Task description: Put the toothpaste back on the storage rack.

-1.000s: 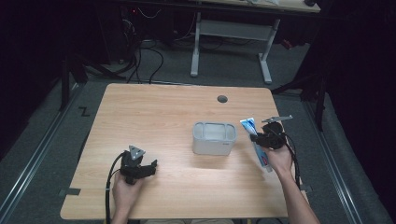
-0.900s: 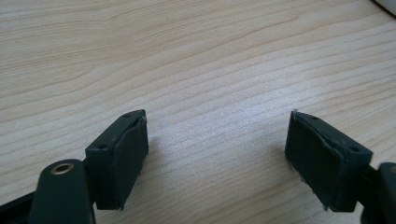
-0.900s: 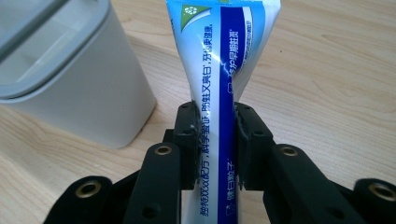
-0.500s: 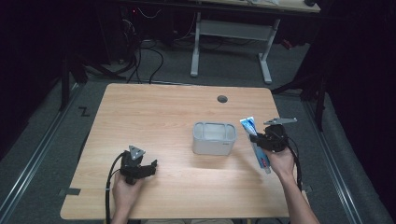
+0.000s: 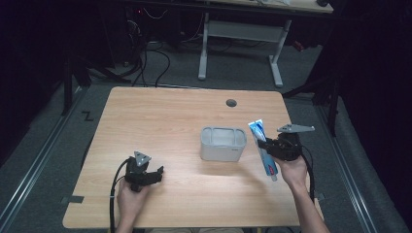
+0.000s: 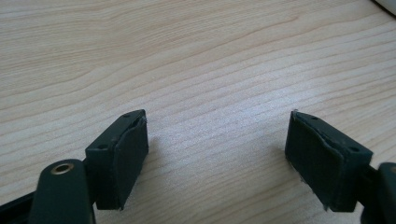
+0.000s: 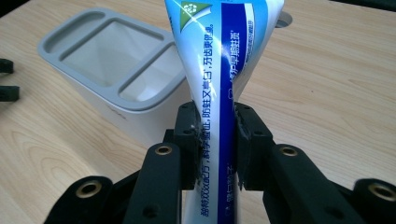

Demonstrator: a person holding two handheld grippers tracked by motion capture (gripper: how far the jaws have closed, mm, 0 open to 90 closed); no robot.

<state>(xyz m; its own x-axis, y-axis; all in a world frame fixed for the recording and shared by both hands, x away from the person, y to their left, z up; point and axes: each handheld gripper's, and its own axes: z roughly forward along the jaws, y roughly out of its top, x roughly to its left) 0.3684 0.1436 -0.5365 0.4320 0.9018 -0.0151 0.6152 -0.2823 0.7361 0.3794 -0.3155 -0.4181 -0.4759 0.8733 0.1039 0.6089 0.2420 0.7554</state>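
Two grippers work over a wooden table (image 5: 160, 116). From the high view, a grey container (image 5: 223, 143) stands between them, just beside the right gripper (image 5: 270, 145) and well apart from the left gripper (image 5: 154, 175). A round cable hole (image 5: 231, 103) lies beyond the container. Nothing stands between the right gripper and the container. That gripper is clamped on a toothpaste tube (image 5: 263, 149), which runs across its jaws, flat crimped end away from the person, cap end toward the hand.

Seen in the left gripper view, the left gripper (image 6: 217, 154) has its jaws spread wide apart over bare wood, with nothing between them.

Seen in the right gripper view, the right gripper (image 7: 216, 137) pinches the tube (image 7: 224, 60) at its middle, pads (image 7: 189, 135) pressing both sides. The tube rises from the jaws and widens toward the top; it is white and light blue with a dark blue band and printed lettering. The container (image 7: 112, 70) sits just beyond and left of the jaws, its top split into three open compartments.
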